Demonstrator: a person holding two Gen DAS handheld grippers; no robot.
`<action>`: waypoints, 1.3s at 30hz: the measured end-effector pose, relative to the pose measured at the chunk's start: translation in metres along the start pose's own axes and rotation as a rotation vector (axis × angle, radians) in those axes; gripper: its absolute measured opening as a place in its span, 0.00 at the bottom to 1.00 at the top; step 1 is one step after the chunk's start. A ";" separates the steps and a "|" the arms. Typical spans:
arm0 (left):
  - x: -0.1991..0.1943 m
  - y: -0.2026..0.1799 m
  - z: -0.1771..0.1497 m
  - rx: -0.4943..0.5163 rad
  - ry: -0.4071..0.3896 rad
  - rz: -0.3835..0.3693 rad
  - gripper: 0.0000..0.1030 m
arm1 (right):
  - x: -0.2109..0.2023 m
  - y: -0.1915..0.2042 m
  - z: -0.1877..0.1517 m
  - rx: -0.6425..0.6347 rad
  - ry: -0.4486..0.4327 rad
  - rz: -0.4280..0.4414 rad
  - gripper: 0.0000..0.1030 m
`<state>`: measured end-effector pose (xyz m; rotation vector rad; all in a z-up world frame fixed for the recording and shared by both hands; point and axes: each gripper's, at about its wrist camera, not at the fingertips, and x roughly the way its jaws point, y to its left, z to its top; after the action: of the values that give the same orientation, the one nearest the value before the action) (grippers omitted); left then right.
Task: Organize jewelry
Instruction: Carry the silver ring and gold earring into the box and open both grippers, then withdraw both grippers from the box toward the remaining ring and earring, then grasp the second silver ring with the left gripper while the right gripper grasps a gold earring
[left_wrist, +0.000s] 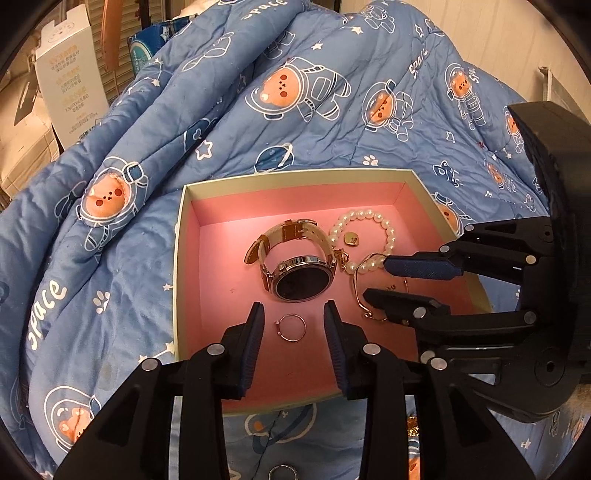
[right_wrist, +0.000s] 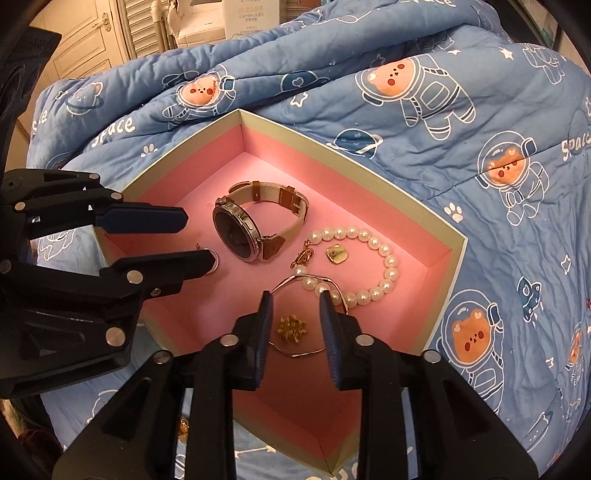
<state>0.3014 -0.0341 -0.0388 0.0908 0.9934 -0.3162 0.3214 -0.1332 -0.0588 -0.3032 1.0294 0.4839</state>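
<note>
Most jewelry already lies in the box: watch at centre, pearls at 2 o'clock, ring between the spread left tool, brooch between the spread right tool; one ring remains on the quilt at 6 o'clock.

Both wrist views steeply down, sharing box
</note>
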 end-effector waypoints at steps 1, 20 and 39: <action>-0.004 0.000 0.000 0.001 -0.011 0.005 0.37 | -0.002 0.000 0.000 -0.003 -0.012 -0.007 0.40; -0.065 0.020 -0.058 -0.132 -0.167 0.076 0.73 | -0.073 0.011 -0.025 0.073 -0.192 -0.068 0.53; -0.059 0.013 -0.135 -0.247 -0.135 0.056 0.53 | -0.068 0.044 -0.122 0.232 -0.149 0.029 0.53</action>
<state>0.1667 0.0208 -0.0641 -0.1257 0.8872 -0.1445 0.1787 -0.1680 -0.0594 -0.0448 0.9352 0.4026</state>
